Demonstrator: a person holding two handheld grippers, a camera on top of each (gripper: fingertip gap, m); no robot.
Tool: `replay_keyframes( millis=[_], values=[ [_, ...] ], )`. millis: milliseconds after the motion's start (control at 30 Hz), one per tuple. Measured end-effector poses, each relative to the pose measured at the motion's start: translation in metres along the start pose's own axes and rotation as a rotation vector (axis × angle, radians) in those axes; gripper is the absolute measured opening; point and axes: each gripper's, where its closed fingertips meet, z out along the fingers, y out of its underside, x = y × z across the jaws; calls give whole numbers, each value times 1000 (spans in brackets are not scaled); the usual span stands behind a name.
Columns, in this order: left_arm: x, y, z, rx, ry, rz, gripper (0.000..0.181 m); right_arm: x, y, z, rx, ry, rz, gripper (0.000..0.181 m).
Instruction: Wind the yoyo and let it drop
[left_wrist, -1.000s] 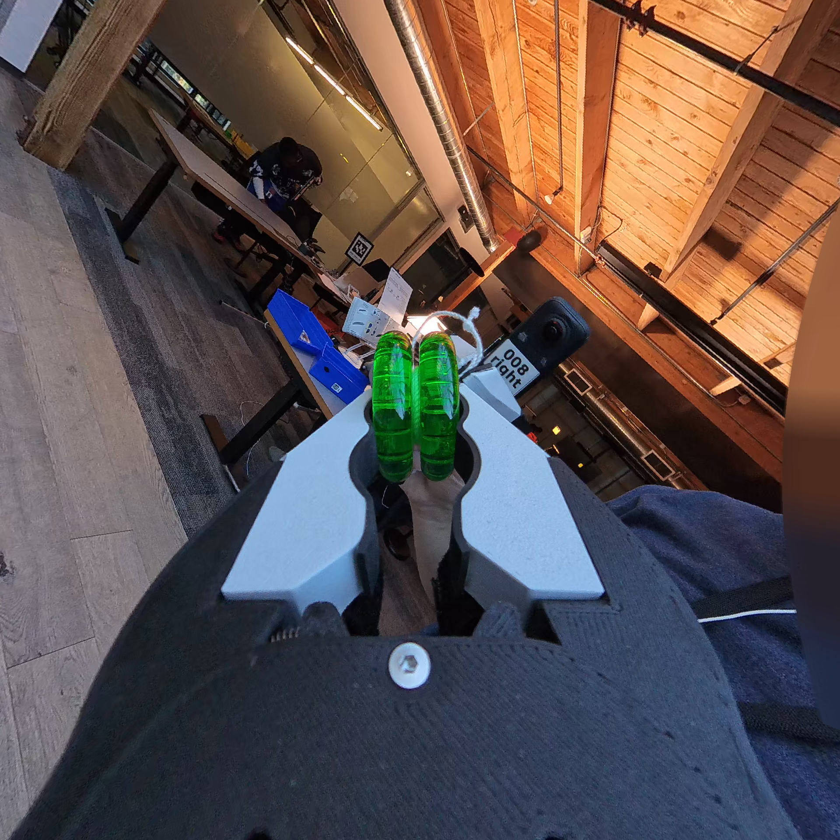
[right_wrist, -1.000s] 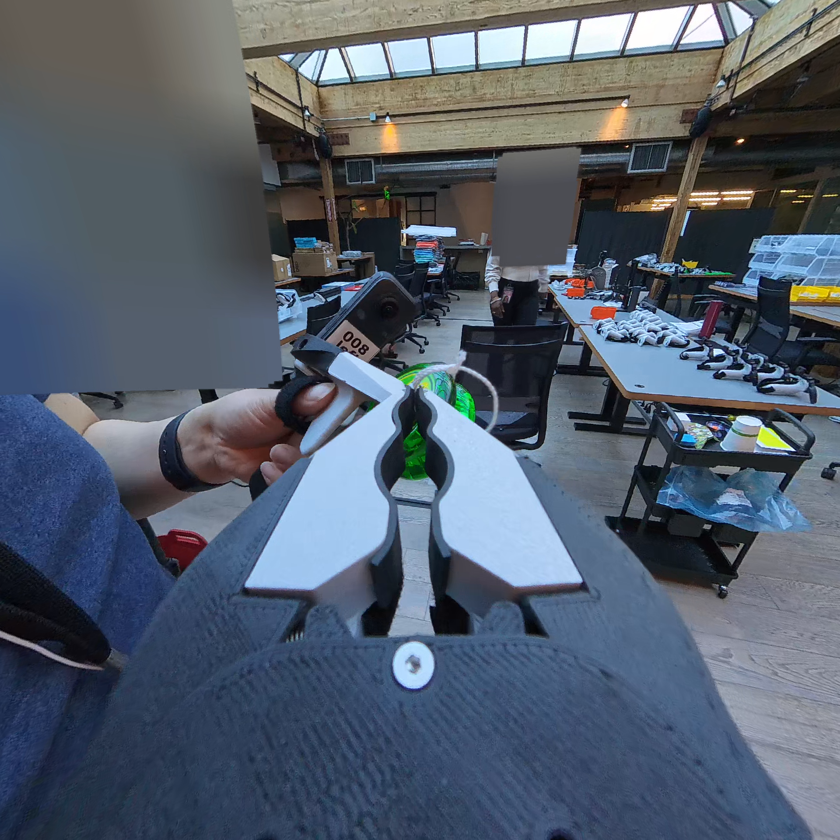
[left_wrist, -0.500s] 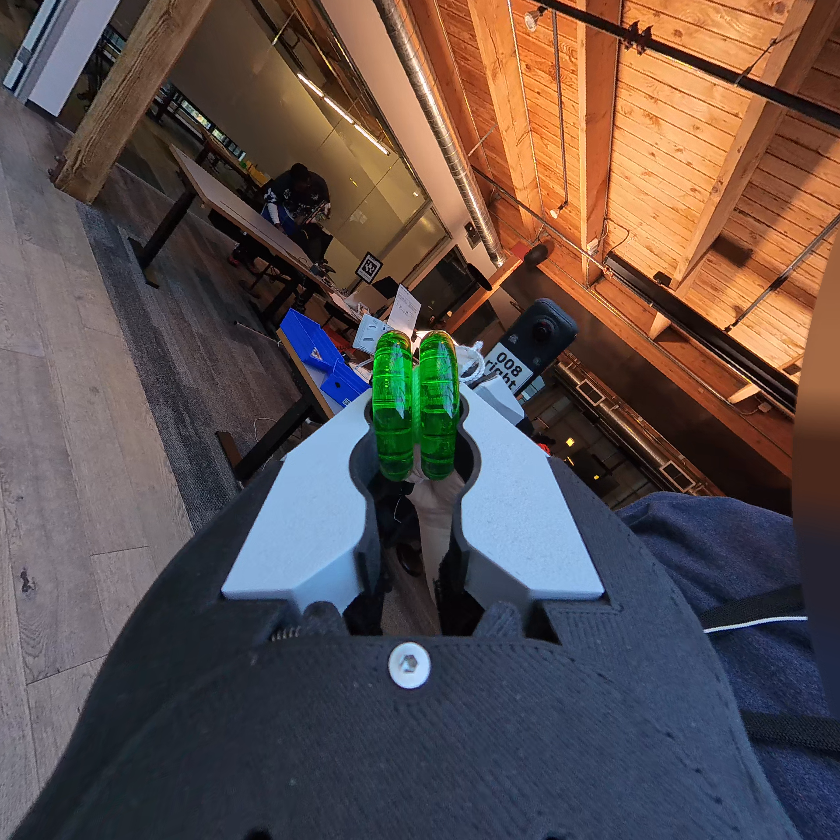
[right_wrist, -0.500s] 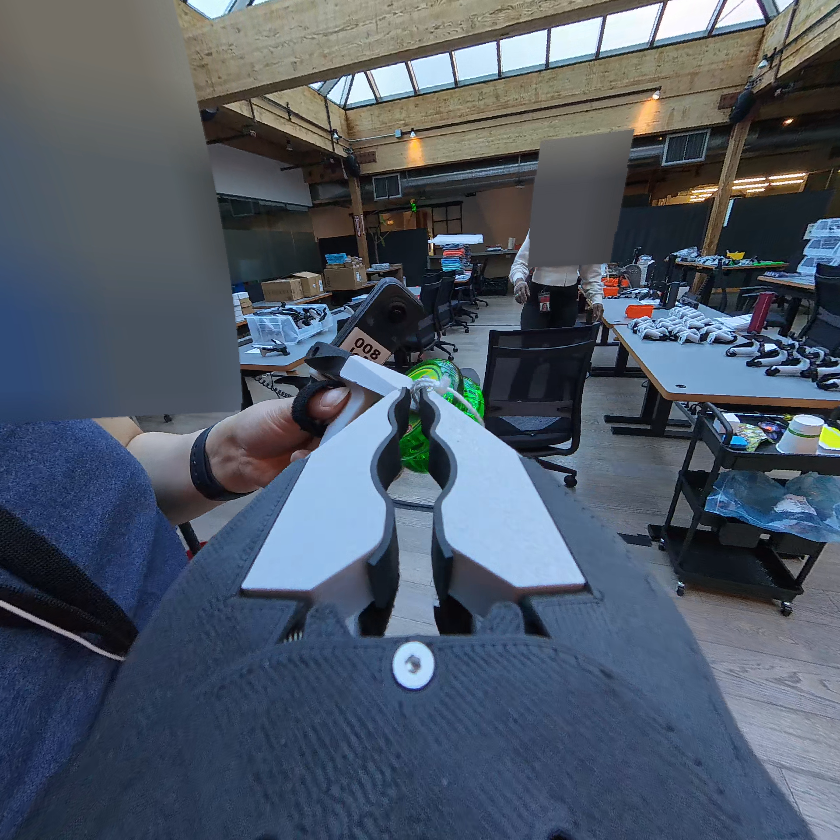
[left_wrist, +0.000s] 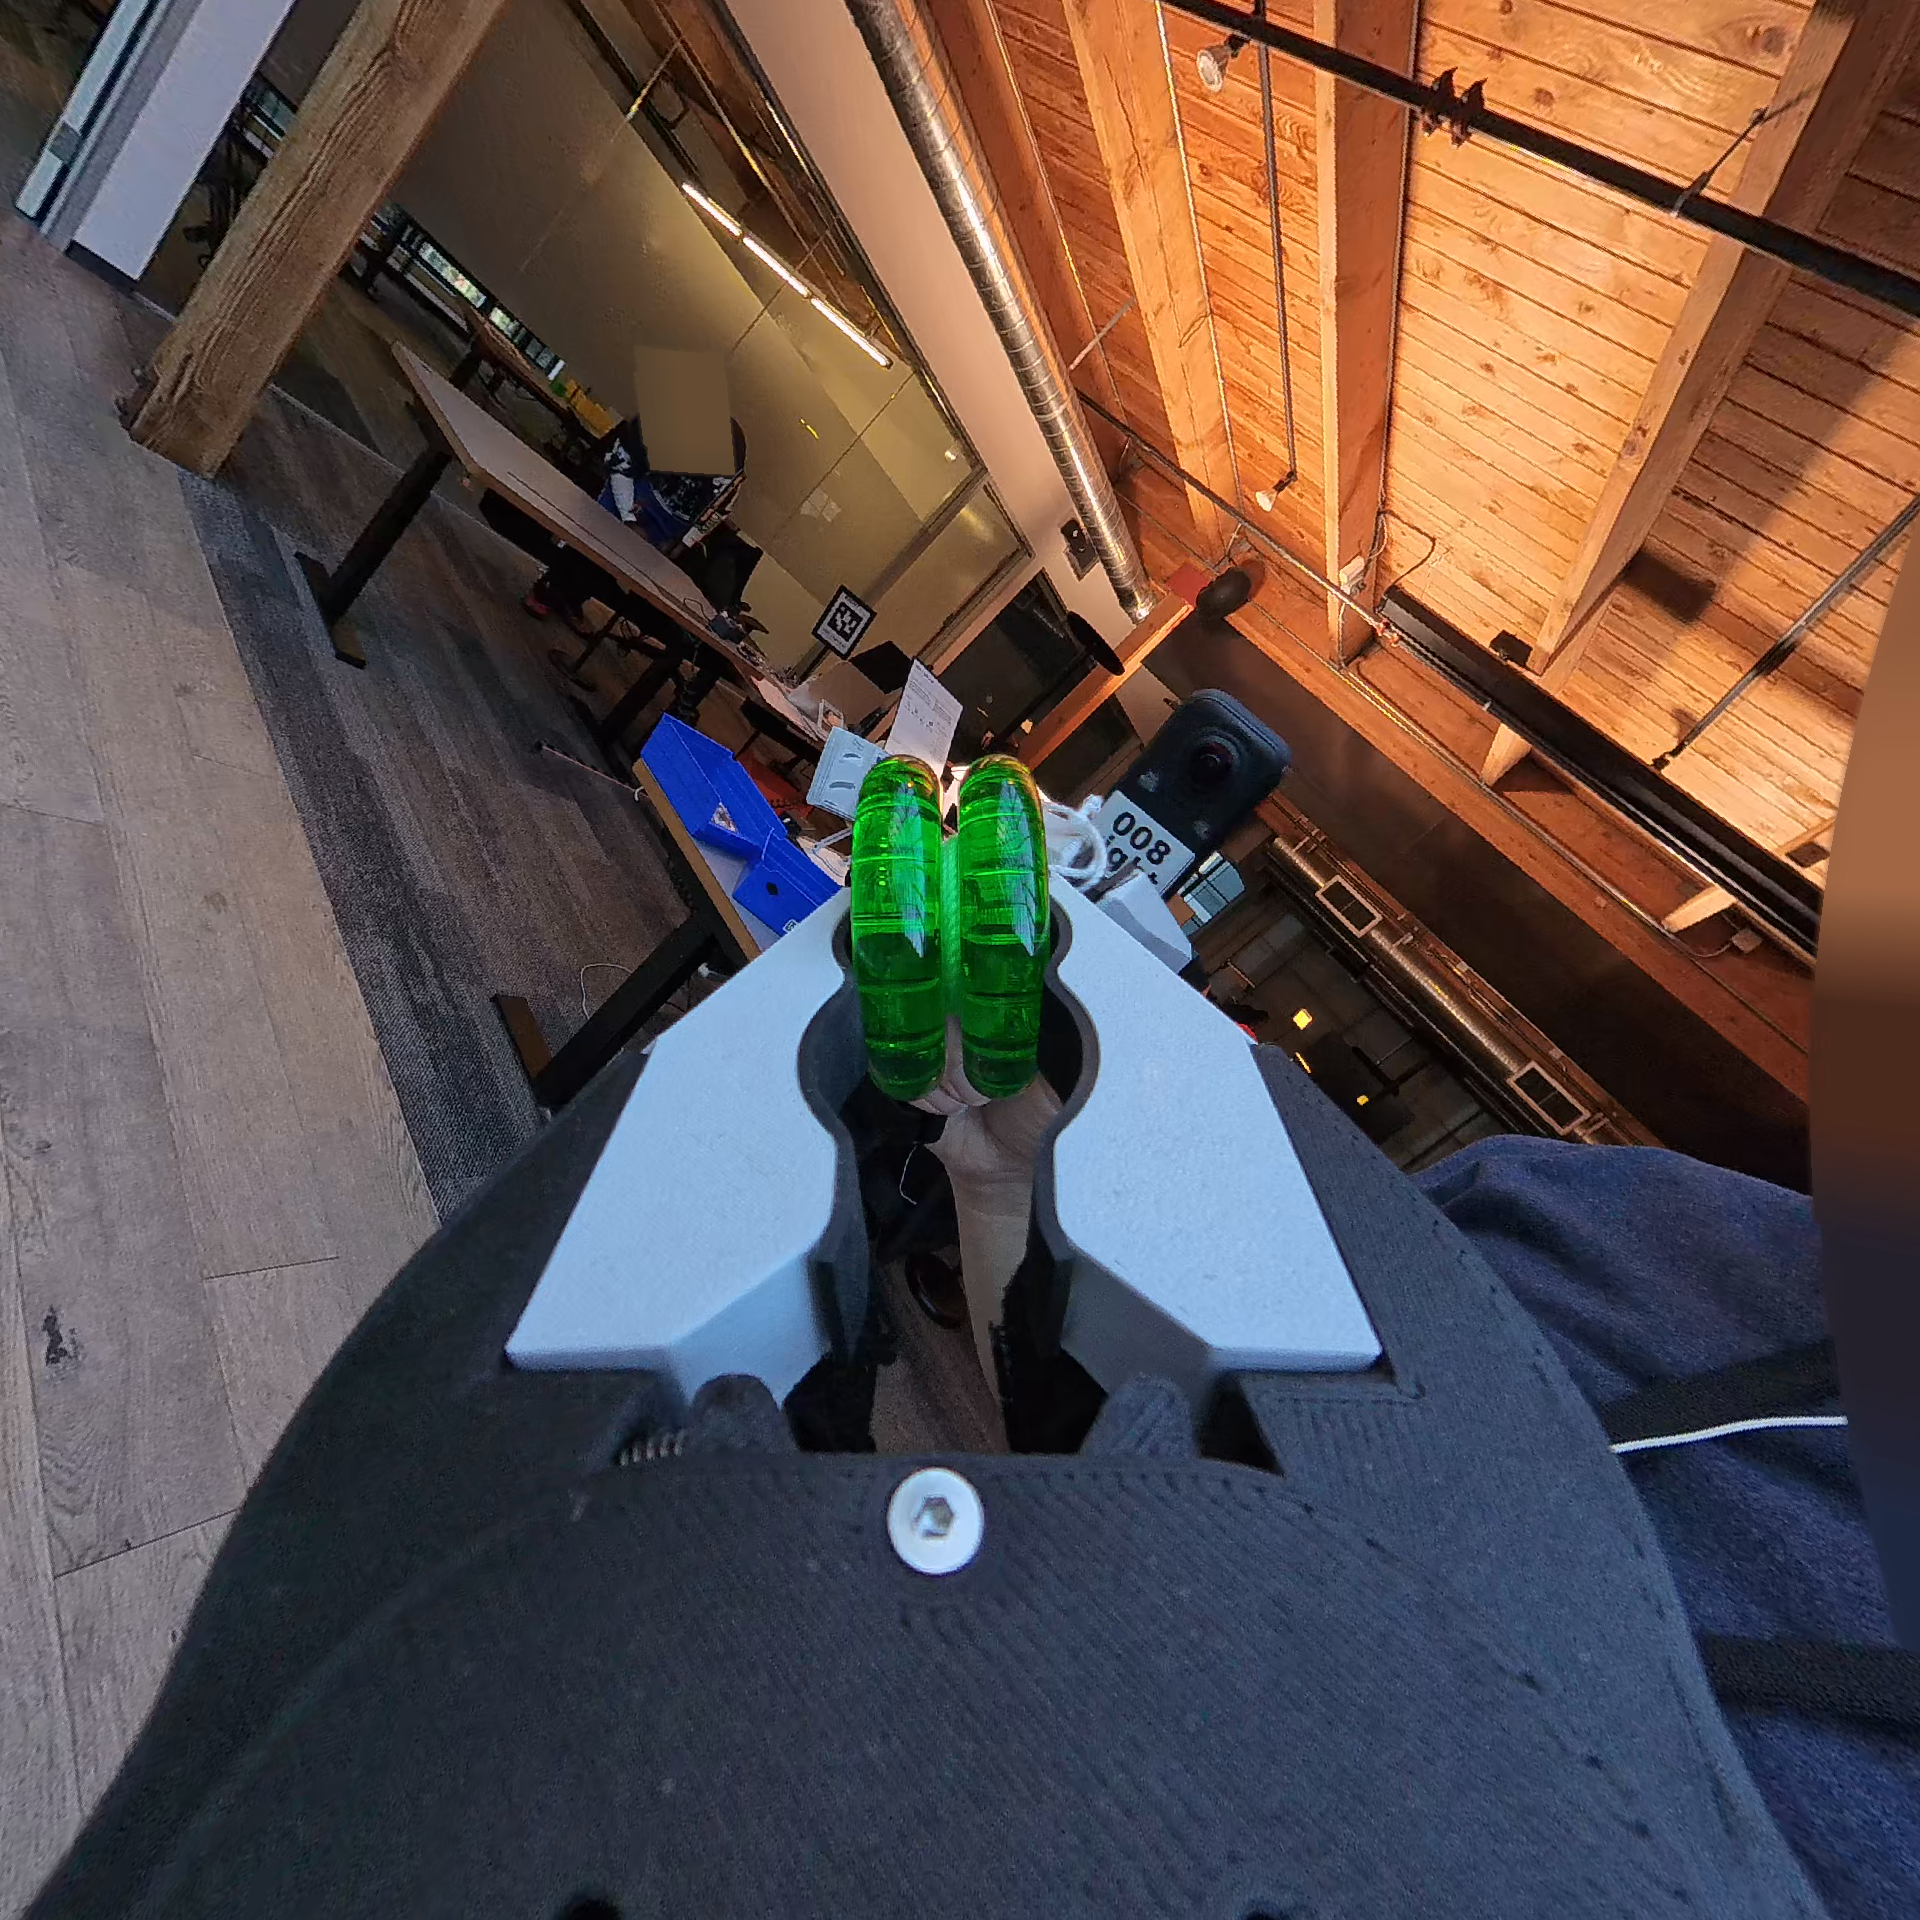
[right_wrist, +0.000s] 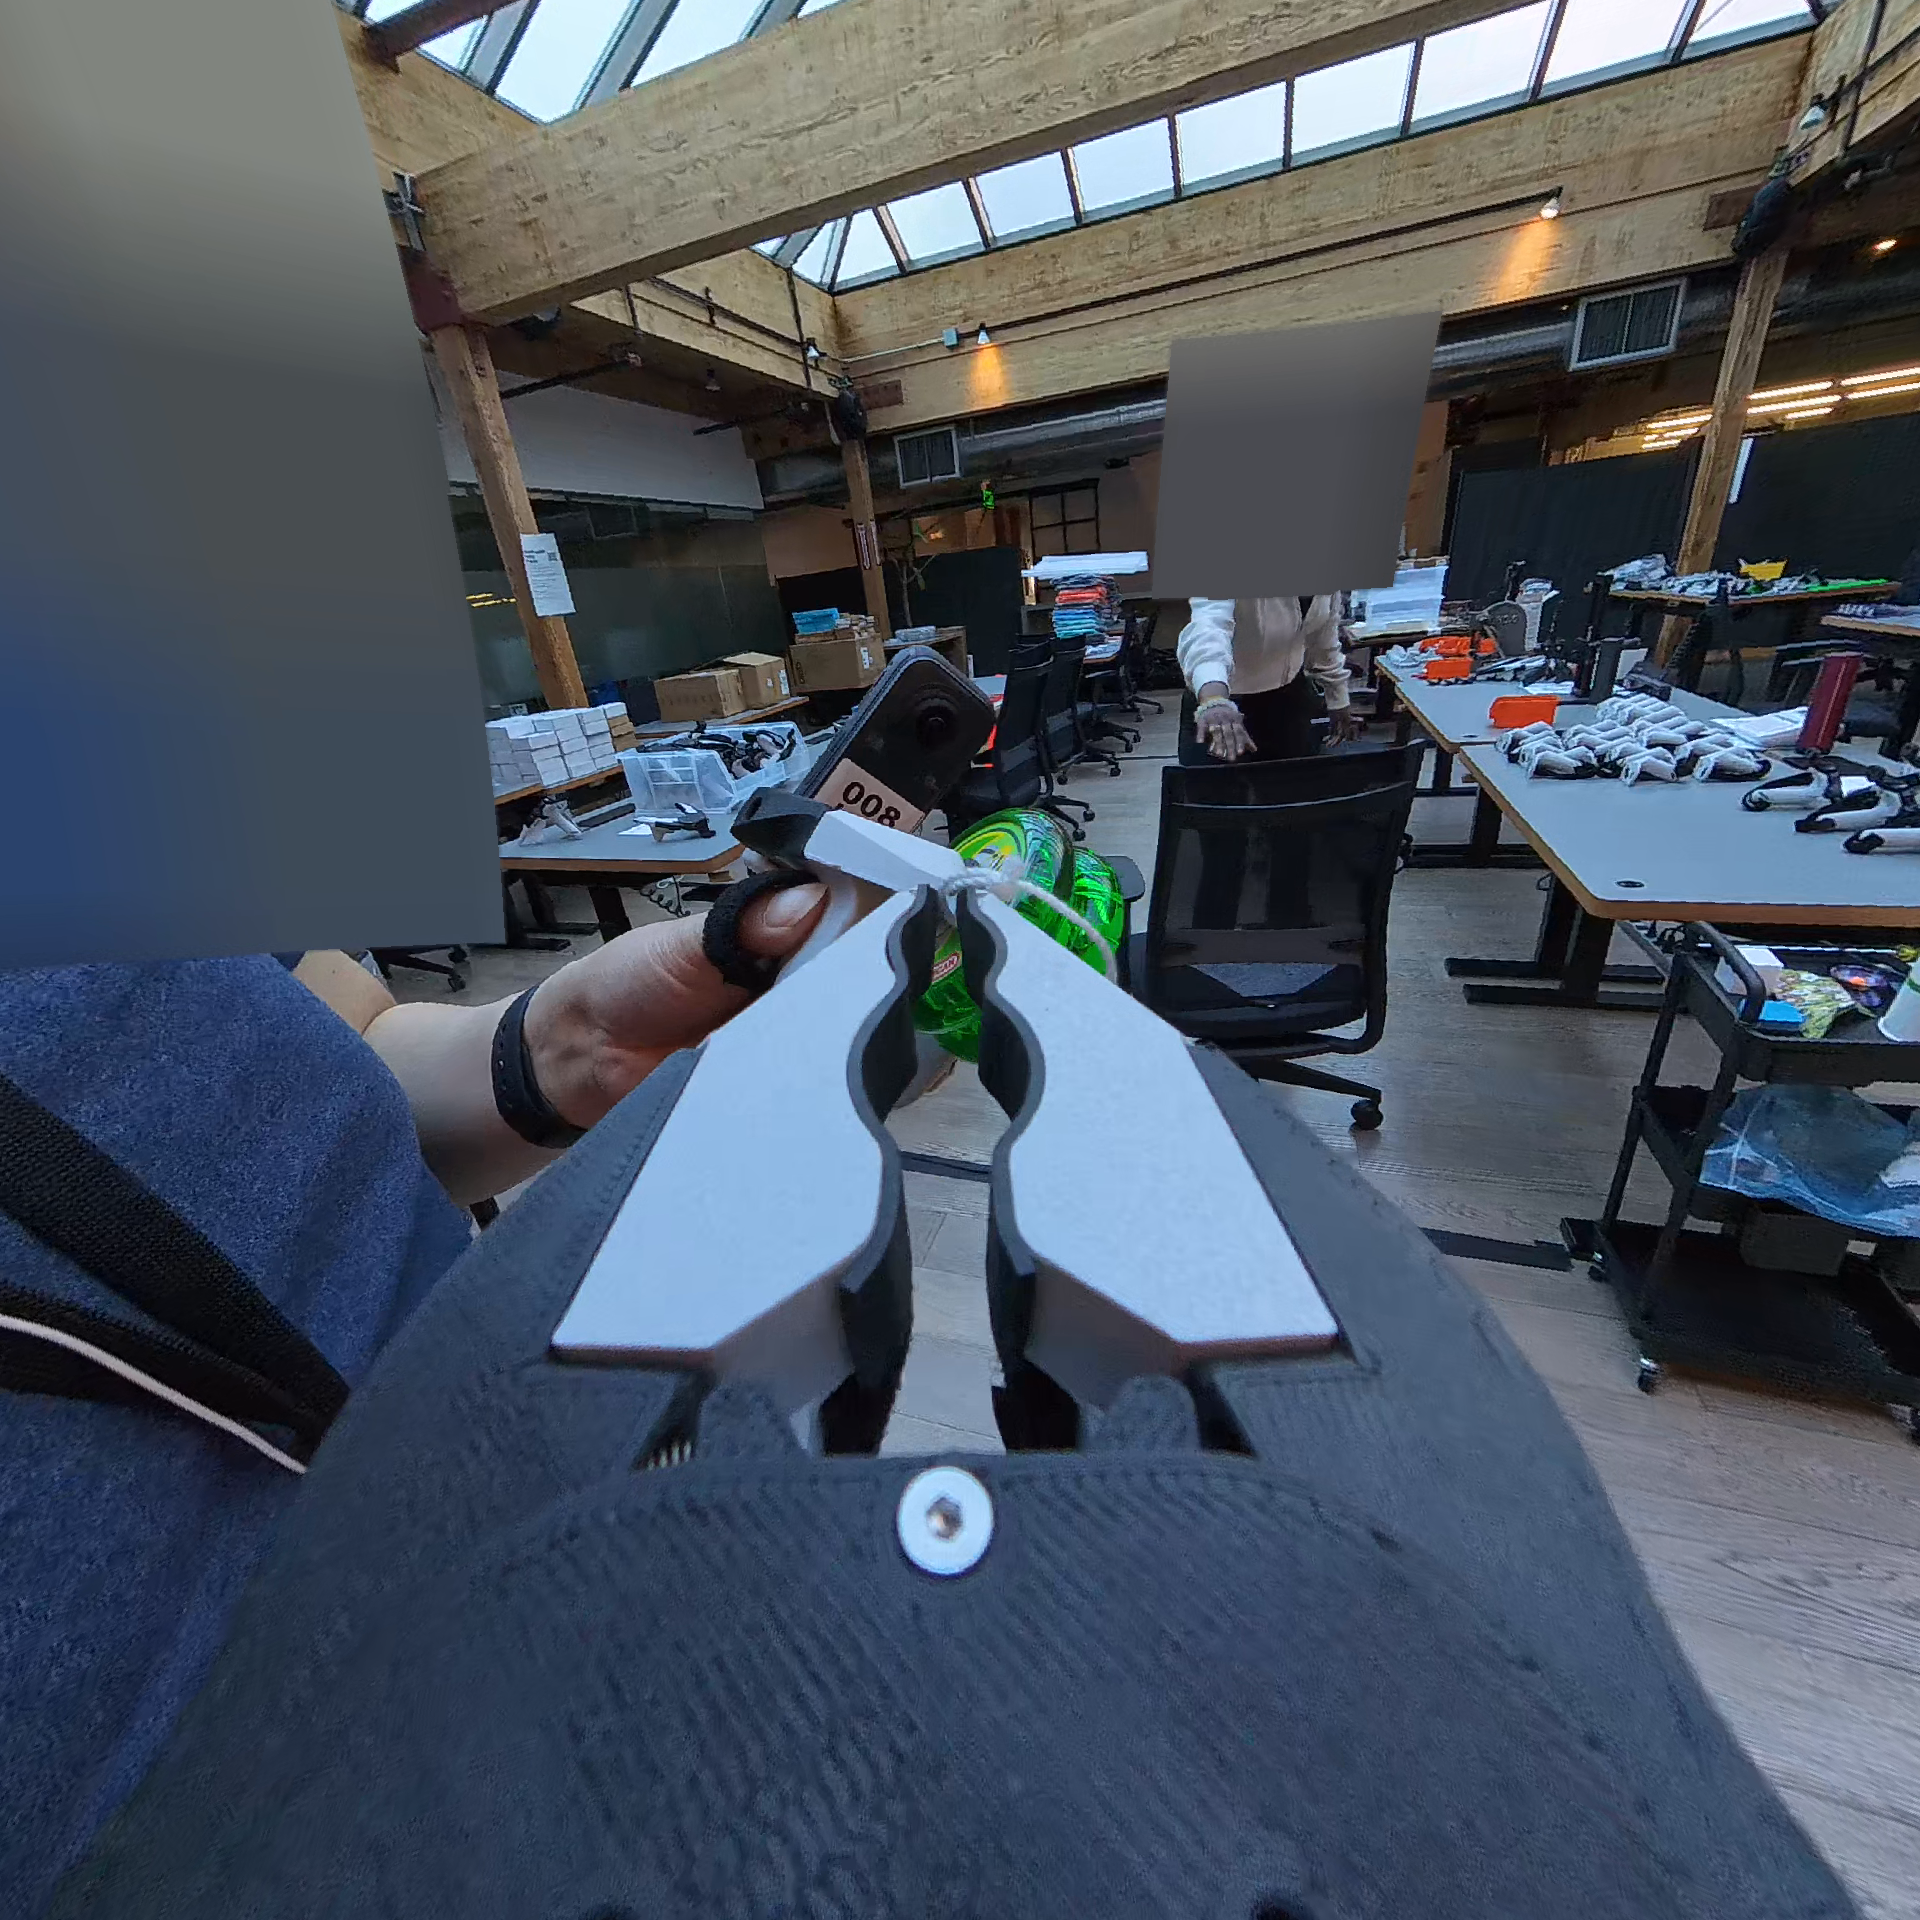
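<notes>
A clear green yoyo (left_wrist: 948, 925) is held edge-on between the fingertips of my left gripper (left_wrist: 948, 935), which is shut on it. Its white string (left_wrist: 1075, 847) bunches just right of the yoyo, towards my right gripper's camera. In the right wrist view my right gripper (right_wrist: 943, 899) is shut on the string (right_wrist: 1049, 906) at its tips, right against the yoyo (right_wrist: 1039, 883). One left-gripper finger (right_wrist: 883, 847) and the person's hand (right_wrist: 644, 997) show to the left of the yoyo.
A black office chair (right_wrist: 1273, 883) stands just beyond the yoyo, with a standing person (right_wrist: 1262, 665) behind it. Grey tables (right_wrist: 1683, 842) with several grippers and a black cart (right_wrist: 1787, 1143) are at the right. A table with blue bins (left_wrist: 717, 800) is in the left wrist view. Both grippers' tips are close together, under 4 cm apart.
The loose loop of string by the yoyo has shrunk to a short bunch. My right gripper has closed in on the yoyo. Both views have tilted upward.
</notes>
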Motion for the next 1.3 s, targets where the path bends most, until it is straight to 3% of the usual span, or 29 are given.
replay_keyframes(
  millis=[500, 833, 1100, 1300],
  values=[
    [-6, 7, 2, -31, -24, 6, 27, -9, 10, 5, 11, -65, -78, 1],
    [-9, 10, 3, -43, -40, 25, 27, -16, 7, 6, 146, -163, 45, 10],
    [-15, 7, -1, -31, -64, 19, 27, -6, 12, 7, 111, -79, -36, 9],
    [-12, 3, -2, -25, -56, 32, 27, 3, 7, -1, 142, -89, 31, 7]
  ],
)
